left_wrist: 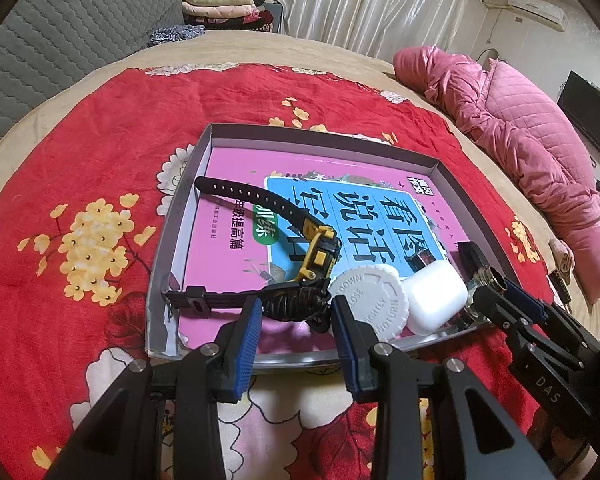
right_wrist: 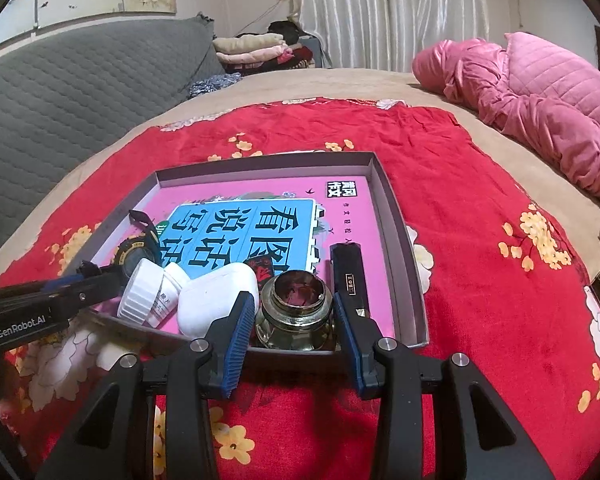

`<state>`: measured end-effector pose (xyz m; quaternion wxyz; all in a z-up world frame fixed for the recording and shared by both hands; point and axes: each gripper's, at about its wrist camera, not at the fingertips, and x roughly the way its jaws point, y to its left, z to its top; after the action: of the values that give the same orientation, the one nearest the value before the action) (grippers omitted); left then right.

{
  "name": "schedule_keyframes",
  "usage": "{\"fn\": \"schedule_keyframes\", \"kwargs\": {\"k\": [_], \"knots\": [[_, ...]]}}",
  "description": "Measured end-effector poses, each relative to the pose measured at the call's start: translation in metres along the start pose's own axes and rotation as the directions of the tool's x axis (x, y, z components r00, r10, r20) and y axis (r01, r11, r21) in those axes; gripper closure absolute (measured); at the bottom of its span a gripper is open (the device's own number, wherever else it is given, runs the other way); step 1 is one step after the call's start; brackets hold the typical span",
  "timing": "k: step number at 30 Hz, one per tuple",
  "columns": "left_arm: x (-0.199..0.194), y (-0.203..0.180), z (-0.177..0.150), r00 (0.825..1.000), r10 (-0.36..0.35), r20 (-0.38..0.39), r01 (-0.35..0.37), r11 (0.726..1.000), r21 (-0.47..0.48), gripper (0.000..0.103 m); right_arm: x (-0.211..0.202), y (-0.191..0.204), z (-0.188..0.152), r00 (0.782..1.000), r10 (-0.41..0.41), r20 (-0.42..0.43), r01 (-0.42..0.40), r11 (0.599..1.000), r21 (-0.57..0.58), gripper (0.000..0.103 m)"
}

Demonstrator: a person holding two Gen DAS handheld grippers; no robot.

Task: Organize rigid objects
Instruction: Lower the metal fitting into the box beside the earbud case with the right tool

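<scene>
Glass jar (right_wrist: 294, 312), squat and open-topped, sits in the near right corner of the tray (right_wrist: 400, 236), flanked by the right gripper (right_wrist: 290, 338), whose blue pads stand on either side of it; whether they press the glass I cannot tell. It looks heavy for its size, hard, slick and breakable, best taken low across the body rather than the rim. Left of the jar lie a white case (left_wrist: 436, 296), smooth and light, and a white bottle (left_wrist: 366, 304), whose ribbed cap should give purchase. The left gripper (left_wrist: 296, 320) frames the watch (left_wrist: 316, 256) strap; contact is unclear there too. A stiff black bar (right_wrist: 348, 276) lies along the tray's right wall. The jar's base hides behind the tray's near wall, and something small and dark beyond the jar cannot be made out.
</scene>
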<state>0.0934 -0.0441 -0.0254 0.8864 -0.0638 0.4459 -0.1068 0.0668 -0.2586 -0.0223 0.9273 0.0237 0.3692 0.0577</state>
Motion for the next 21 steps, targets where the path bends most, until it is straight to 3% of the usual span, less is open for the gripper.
{"fn": "schedule_keyframes", "kwargs": {"k": [21], "knots": [[0.004,-0.004,-0.002,1.0,0.017,-0.005,-0.017,1.0,0.013,0.067,-0.012,-0.007,-0.004,1.0,0.024,0.012,-0.024,0.999,0.042,0.06]]}}
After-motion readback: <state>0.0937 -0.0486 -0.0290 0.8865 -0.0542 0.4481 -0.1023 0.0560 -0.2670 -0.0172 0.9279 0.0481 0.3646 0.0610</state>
